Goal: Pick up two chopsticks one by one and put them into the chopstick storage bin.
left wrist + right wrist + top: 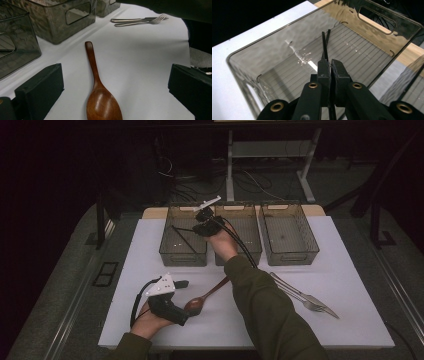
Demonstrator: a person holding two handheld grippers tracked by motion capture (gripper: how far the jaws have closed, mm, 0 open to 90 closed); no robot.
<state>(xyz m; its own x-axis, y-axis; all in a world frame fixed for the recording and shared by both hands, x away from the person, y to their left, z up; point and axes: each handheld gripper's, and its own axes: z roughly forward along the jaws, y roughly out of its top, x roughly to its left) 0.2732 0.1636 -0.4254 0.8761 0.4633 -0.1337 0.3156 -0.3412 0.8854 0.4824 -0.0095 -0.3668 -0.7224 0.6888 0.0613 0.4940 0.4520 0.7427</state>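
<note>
- so the right gripper (329, 67) is reaching over the left bin (183, 236), jaws pinched tight on a pair of black chopsticks (325, 43); in the right gripper view the sticks poke out past the jaw tips and hang over the bin's ribbed floor, tips close together; can't tell if they touch the bottom
- in the high view the same right gripper (200, 226) sits up at the far side of the white table (350, 320), sleeve stretched diagonally across it; the chopsticks (184, 238) slant down into that left bin
- left gripper (181, 292) is parked near the front left of the table, jaws spread wide with nothing between the pads; it's not touching anything
- wooden spoon (100, 92) lies flat on the table right in front of the left gripper's jaws, between them in its own view, bowl nearest, handle pointing away toward the bins
- middle bin (240, 240) and right bin (289, 234) sit in a row beside the left one
- metal fork (304, 299) and knife (312, 300) lie side by side on the right half of the table, well apart from the spoon
</note>
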